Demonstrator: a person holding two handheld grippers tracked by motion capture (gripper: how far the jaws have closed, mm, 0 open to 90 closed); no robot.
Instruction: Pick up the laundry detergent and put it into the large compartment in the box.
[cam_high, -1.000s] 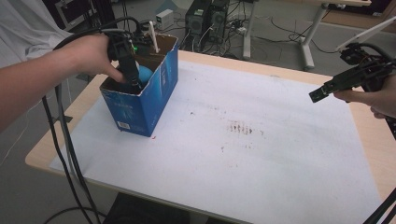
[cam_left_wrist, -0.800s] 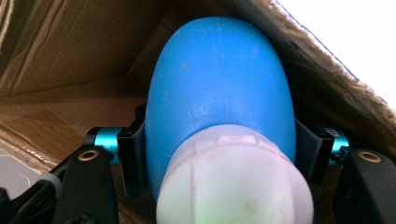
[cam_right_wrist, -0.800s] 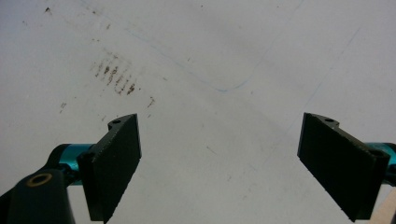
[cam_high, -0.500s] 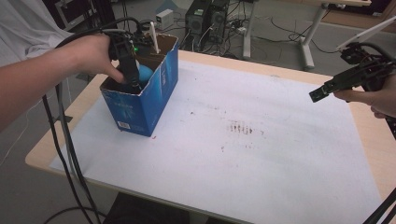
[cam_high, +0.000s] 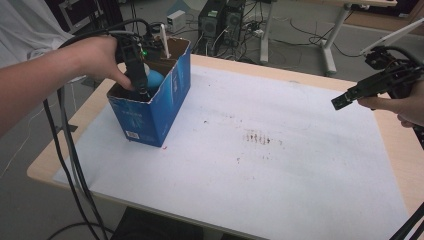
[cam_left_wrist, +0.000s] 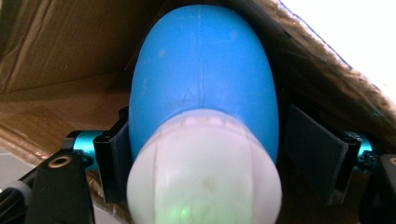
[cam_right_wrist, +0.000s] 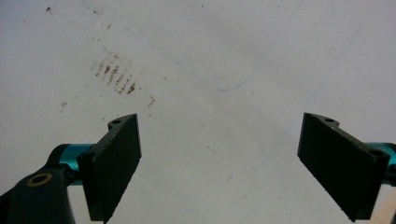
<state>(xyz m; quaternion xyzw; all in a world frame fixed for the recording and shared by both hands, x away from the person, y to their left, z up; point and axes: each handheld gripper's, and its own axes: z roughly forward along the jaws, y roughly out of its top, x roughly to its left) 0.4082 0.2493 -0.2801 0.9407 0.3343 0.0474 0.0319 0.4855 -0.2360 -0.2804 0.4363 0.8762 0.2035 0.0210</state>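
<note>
We see the left gripper (cam_high: 141, 86) reaching down into the blue cardboard box (cam_high: 161, 107) at the table's left end, its jaws having just been opening; between them sits a blue egg-shaped object (cam_left_wrist: 203, 74) with a white end (cam_left_wrist: 204, 175), the left pad close against it and the right pad standing clear, so it lies inside the box unclamped; the right gripper (cam_high: 345, 101) hovers over the white table cover (cam_high: 280, 165) far to the right, its jaws spread wide with nothing between them
</note>
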